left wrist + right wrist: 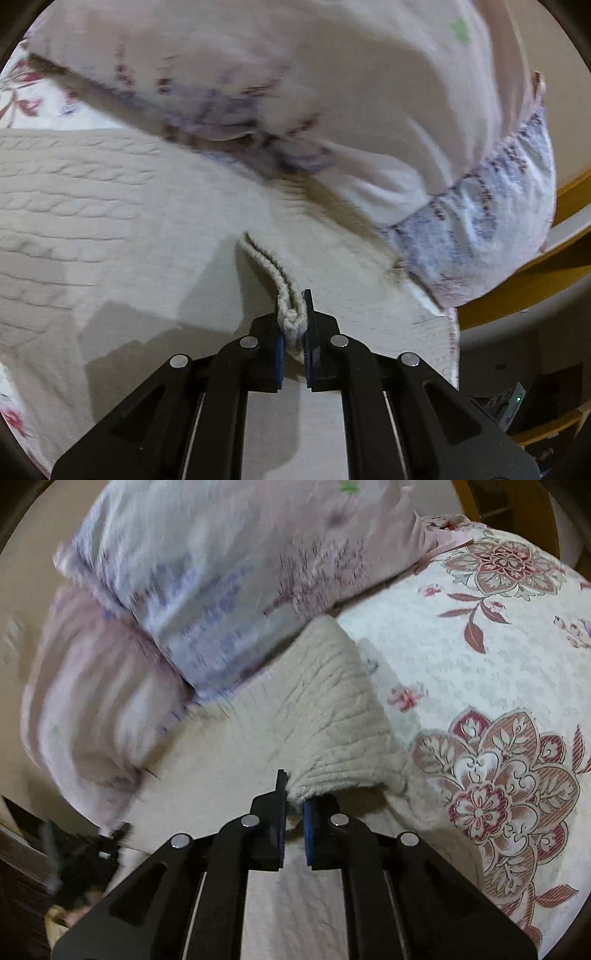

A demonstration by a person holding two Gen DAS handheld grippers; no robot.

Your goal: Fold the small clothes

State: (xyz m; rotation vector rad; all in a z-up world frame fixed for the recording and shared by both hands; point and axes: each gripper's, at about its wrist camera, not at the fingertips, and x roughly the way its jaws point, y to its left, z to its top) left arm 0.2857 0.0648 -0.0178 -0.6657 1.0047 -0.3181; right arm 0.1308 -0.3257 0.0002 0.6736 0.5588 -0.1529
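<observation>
Ahead of both tools, cream knit garment [110, 206] stretches away lengthwise; left gripper [294, 317] pinches its corded edge, right gripper [293, 797] clamps its ribbed hem.

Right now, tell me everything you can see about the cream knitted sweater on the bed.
The cream knitted sweater looks soft and thick, with raised cable ridges across its body and ribbed edging. It lies spread on the floral bedspread, partly under a pale lilac pillow. The left gripper is shut on a doubled, ribbed edge, lifting it into a small fold. The right gripper is shut on the ribbed end of what looks like a sleeve, which lies beside the pillow.
</observation>
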